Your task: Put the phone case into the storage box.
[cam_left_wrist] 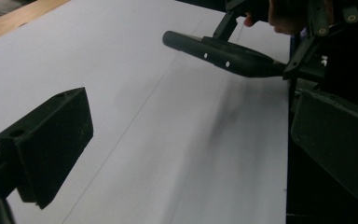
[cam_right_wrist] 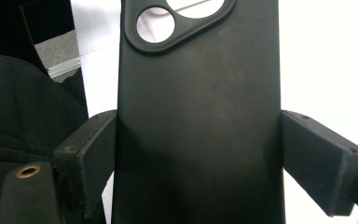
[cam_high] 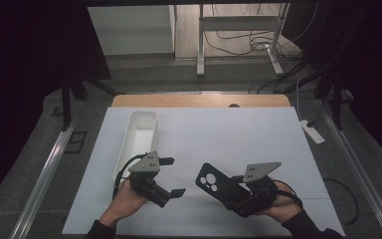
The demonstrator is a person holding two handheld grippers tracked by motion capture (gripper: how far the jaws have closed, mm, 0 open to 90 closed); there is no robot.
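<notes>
The right gripper (cam_right_wrist: 198,154) clamps the matte black rubbery phone case (cam_high: 219,185) across its width; the left gripper (cam_high: 171,177) hangs spread, empty. Likely next: carry it toward the long white plastic bin (cam_high: 139,137) at ten o'clock.

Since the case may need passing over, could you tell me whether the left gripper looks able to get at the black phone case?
Probably yes: the left gripper has open, empty jaws, and bare white mat lies between it and the black phone case clamped in the right gripper.
</notes>
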